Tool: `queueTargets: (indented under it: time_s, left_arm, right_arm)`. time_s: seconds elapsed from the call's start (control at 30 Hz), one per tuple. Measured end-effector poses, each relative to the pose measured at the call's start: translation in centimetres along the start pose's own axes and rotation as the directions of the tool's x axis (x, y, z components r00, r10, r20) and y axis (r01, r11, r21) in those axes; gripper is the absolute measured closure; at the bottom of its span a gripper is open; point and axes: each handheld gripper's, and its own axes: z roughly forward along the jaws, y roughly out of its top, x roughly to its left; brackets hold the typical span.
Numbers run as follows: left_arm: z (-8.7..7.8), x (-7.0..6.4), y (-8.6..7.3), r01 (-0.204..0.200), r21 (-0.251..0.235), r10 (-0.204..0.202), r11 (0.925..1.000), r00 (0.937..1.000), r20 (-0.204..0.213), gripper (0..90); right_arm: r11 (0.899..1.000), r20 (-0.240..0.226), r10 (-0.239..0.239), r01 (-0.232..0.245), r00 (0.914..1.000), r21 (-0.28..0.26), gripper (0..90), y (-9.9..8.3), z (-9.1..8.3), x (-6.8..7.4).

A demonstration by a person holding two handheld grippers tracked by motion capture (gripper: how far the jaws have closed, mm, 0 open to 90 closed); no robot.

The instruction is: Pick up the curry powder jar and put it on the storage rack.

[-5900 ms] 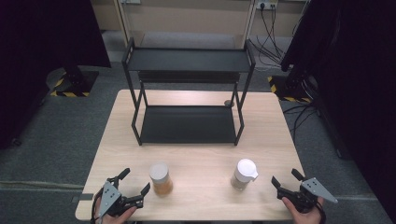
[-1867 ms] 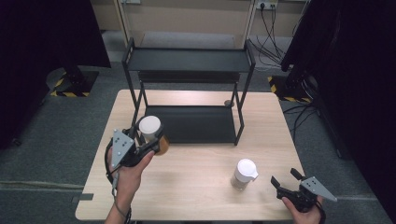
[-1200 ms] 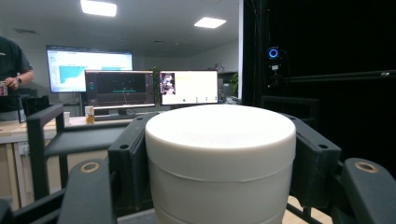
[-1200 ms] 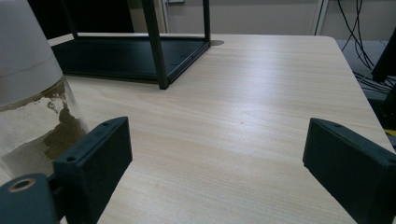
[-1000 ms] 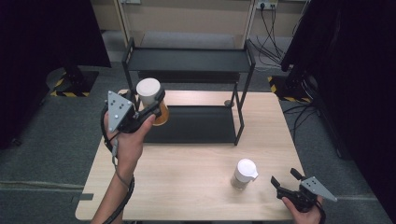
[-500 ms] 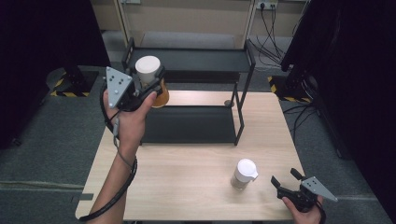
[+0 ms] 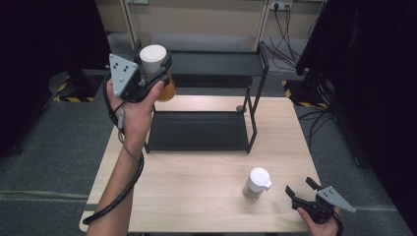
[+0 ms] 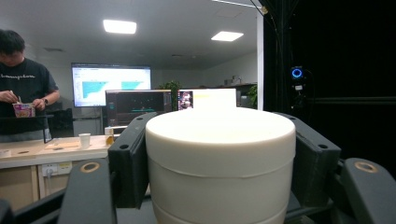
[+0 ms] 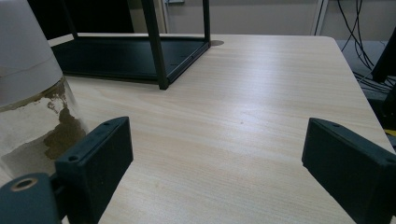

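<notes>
Left tool [image 7: 156, 69] is clamped on the jar [image 7: 158, 73], white lid up, amber contents below, jar upright. In the left gripper view both jaws press flat on the lid's sides [image 8: 219, 154], so grip looks square.

Position: I hold the jar in the air at the rack's [image 7: 211, 93] front-left corner, about level w/ the top shelf [image 7: 216, 63]. Shelf lies to the right and away from the jar; that is the relation the next move turns on, in my judgement: carry in over the shelf edge, keep long axis vertical, then lower.

Right tool [image 7: 305, 192] is spread wide, grasping nothing, resting low at the tabletop's [image 7: 196, 187] near-right corner. Second jar [image 7: 257, 183] stands just left of it, apart from the jaws. Left hand is clearly nearer the shelf.
</notes>
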Motion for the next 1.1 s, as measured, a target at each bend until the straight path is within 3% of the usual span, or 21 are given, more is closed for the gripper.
queueTargets:
  time_s: [0.87,1.1]
  left_arm:
    - [5.5,1.3,2.1,-0.019,0.024,0.021,0.9995,0.9982,-0.057,33.4]
    - [6.7,1.7,1.7,-0.008,0.017,0.009,0.9998,0.9984,-0.056,33.4]
  right_arm:
    - [1.000,-0.005,0.003,-0.003,1.0000,-0.001,9.4,0.0,0.0,-0.1]
    - [1.000,-0.007,0.005,-0.005,1.0000,-0.004,9.6,-0.1,0.0,-0.2]
